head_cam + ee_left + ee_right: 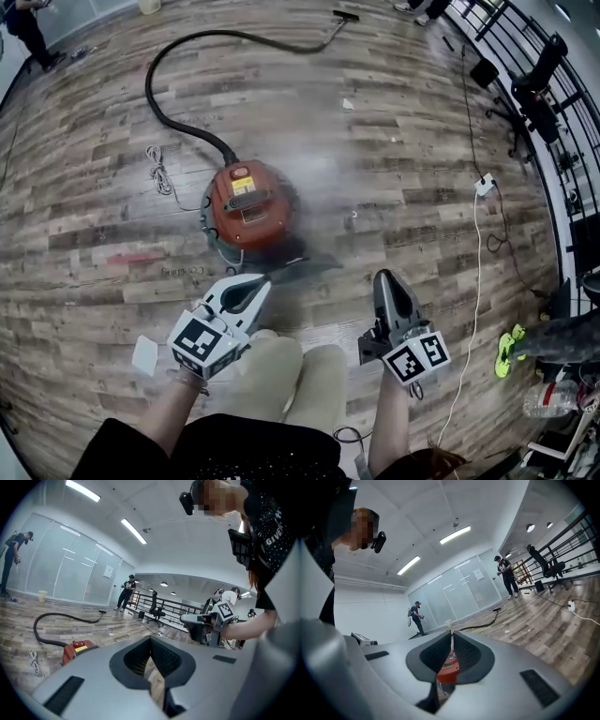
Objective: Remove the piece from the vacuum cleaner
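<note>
Because the vacuum cleaner (248, 208) stands on the floor (394, 169) with its hose (178, 66) attached, it is found just ahead of the left tool (255, 286) and ahead-left of the right tool (386, 278). Both tools are held low, closed and empty, presumably for reaching it.

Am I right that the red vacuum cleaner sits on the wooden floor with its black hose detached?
Not quite: the black hose is attached to the red vacuum cleaner, which does sit on the wooden floor, as the head view shows.
</note>
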Tool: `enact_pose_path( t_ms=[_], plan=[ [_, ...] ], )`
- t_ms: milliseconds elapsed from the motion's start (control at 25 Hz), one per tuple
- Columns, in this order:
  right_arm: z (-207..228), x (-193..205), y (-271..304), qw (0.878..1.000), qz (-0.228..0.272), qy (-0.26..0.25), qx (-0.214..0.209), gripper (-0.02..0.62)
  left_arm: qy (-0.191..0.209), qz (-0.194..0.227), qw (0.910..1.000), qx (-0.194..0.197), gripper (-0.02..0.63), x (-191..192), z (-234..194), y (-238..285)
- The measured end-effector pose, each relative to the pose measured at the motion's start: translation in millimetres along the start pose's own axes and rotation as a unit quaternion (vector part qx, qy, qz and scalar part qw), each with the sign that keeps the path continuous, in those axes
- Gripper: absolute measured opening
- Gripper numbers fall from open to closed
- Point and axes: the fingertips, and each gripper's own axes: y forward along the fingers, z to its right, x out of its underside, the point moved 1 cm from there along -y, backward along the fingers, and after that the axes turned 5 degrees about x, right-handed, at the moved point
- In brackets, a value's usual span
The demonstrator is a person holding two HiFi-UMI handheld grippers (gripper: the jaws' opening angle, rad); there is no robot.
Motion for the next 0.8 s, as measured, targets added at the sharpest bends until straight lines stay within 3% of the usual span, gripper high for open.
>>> enact_pose_path(
  t_ms=[280,640,800],
  plan=[
    [33,75,20,1.0,0.01,0.014,-0.025,0.011,-0.004,0.012,0.9999,-0.008,0.008,77,-24,14],
    [97,148,32,0.994,0.07,0.074,-0.051,0.011,0.008,0.034,0.999,-0.026,0.009,167,-64,26],
    [123,171,36,0.995,0.078,0.045,-0.044,0.011,0.022,0.057,0.9972,-0.044,0.009,190,-86,31]
  ],
)
